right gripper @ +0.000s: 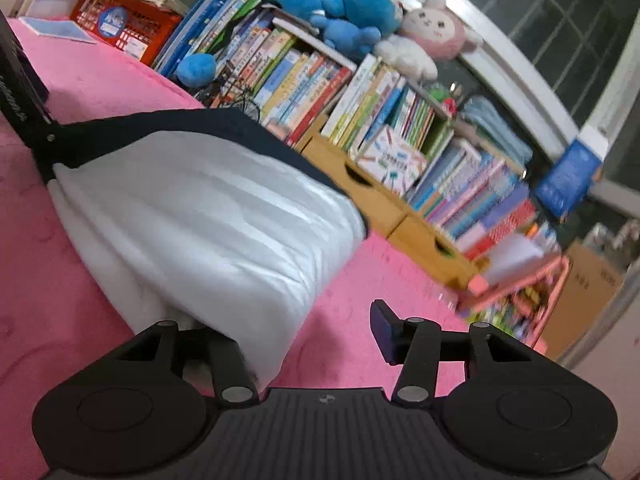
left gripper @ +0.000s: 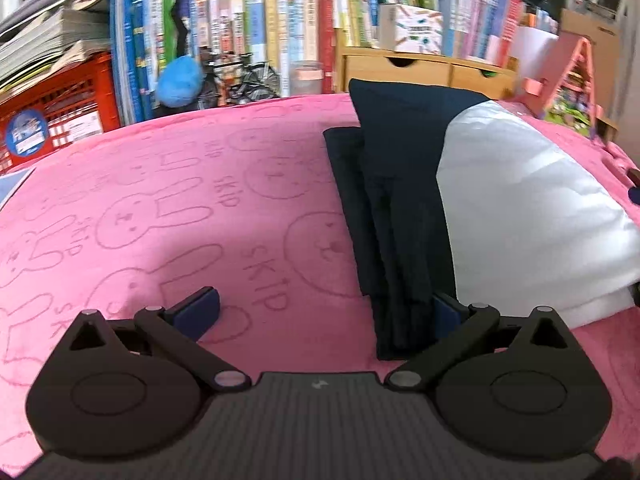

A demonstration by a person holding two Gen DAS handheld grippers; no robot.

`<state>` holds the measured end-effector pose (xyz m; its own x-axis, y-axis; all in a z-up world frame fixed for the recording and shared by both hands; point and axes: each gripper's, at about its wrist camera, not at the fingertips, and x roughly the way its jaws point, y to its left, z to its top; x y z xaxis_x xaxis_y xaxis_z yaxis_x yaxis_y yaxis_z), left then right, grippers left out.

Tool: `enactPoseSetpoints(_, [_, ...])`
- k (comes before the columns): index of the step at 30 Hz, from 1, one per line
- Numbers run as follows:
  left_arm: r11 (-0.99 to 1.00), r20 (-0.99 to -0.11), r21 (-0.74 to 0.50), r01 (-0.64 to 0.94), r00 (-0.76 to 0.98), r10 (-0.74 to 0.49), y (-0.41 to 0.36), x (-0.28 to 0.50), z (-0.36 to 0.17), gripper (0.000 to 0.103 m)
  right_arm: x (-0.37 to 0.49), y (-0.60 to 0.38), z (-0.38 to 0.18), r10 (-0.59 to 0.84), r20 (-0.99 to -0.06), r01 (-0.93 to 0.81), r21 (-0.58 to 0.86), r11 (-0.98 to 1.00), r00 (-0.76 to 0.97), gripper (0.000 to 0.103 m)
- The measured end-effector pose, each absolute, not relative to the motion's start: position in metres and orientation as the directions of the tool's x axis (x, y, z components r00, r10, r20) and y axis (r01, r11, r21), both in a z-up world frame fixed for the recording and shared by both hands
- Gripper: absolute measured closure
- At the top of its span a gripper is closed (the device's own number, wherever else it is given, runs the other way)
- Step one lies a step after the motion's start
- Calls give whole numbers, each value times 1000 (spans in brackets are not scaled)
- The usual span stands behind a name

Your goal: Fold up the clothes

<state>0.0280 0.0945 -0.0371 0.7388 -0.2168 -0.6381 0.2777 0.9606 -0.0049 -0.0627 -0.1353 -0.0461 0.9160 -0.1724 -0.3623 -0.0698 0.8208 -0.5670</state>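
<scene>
- My left gripper: jaws spread wide; nothing pinched; left pad over bare blanket, right pad touching the near end of the dark folded strip; gripper sits low over the surface, angled down.
- My right gripper: jaws part open; right pad clear, over bare pink; left finger hidden under/behind the white fabric's near edge, so contact w/ cloth on that side can't be confirmed; no pinch visible.
- Garment: navy and white, lying on the pink blanket; white panel puffed up, not flat; navy part folded into a long narrow strip along the white panel's left side in left wrist view; far navy edge reaches twd the shelf side.
- Garment in right wrist view: white panel bulges; navy band along far edge; left gripper's black body at its far left corner.
- Surroundings: bookshelf packed w/ books behind blanket; wooden drawer unit; red crate; blue and pink plush toys on top of shelf; right wrist view partly blurred.
</scene>
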Motion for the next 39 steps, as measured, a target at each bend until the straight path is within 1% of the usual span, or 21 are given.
enactPoseSetpoints(5, [951,-639,0,309,732,-238,98,18,-37,0,-85,-138,-50,-145,-414,-104,-522,847,899,54])
enactPoseSetpoints(7, [957,-653,-13,289,722,-227,104,12,-33,0,-91,-142,-52,-99,-452,-149,-481,864,886,57])
enactPoseSetpoints(10, [974,-671,-22,226,719,-182,109,3,-20,0,-102,-145,-51,1,-470,-229,-427,875,883,60])
enactPoseSetpoints(12, [984,-638,-3,177,757,-138,106,-5,0,0,-107,-149,-48,72,-492,-270,-345,899,868,58])
enactPoseSetpoints(14, [991,-569,25,128,817,-91,96,-16,26,0,-108,-158,-42,159,-518,-321,-240,916,841,48])
enactPoseSetpoints(15, [992,-525,45,119,848,-78,86,-21,38,0,-109,-162,-40,205,-527,-345,-183,921,825,37])
enactPoseSetpoints(17, [986,-430,91,136,899,-84,59,-30,56,0,-108,-170,-36,285,-541,-384,-77,920,791,30])
enactPoseSetpoints(19, [975,-375,116,189,917,-133,27,-35,62,0,-107,-172,-34,325,-543,-409,-37,912,774,16])
enactPoseSetpoints(21, [959,-365,97,268,906,-217,-2,-34,59,0,-111,-169,-33,389,-550,-467,-3,884,739,4])
enactPoseSetpoints(22, [945,-382,87,316,887,-261,-15,-30,52,0,-114,-169,-33,409,-551,-488,4,873,727,1])
enactPoseSetpoints(23, [933,-409,96,346,869,-280,-26,-26,43,0,-117,-168,-33,432,-550,-510,12,860,715,0])
enactPoseSetpoints(25, [917,-467,139,375,841,-273,-46,-21,21,0,-124,-173,-31,481,-545,-549,46,835,687,1])
enactPoseSetpoints(26, [907,-495,160,390,826,-268,-56,-18,10,0,-126,-182,-30,515,-542,-561,94,822,664,2])
enactPoseSetpoints(28, [890,-543,206,408,804,-243,-64,-15,-13,0,-125,-211,-26,607,-527,-570,256,781,595,3])
enactPoseSetpoints(30, [894,-567,194,404,790,-234,-60,-14,-34,0,-123,-247,-23,690,-473,-526,446,724,549,3])
enactPoseSetpoints(32, [914,-585,118,389,771,-252,-50,-10,-42,0,-117,-279,-19,699,-403,-433,573,696,590,3])
enactPoseSetpoints(33, [919,-593,91,384,762,-260,-47,-8,-43,0,-110,-289,-17,672,-394,-373,605,703,627,3])
enactPoseSetpoints(35, [916,-593,102,387,764,-256,-48,-9,-43,0,-88,-294,-14,610,-415,-276,625,730,675,6])
enactPoseSetpoints(36, [916,-590,108,386,767,-254,-49,-11,-43,0,-72,-290,-12,579,-448,-236,614,753,681,13])
enactPoseSetpoints(38, [917,-588,111,383,769,-250,-50,-12,-44,0,-35,-278,-13,516,-535,-147,585,798,669,30])
enactPoseSetpoints(39, [917,-588,112,382,770,-249,-51,-12,-44,0,-16,-271,-15,483,-576,-106,565,818,660,47])
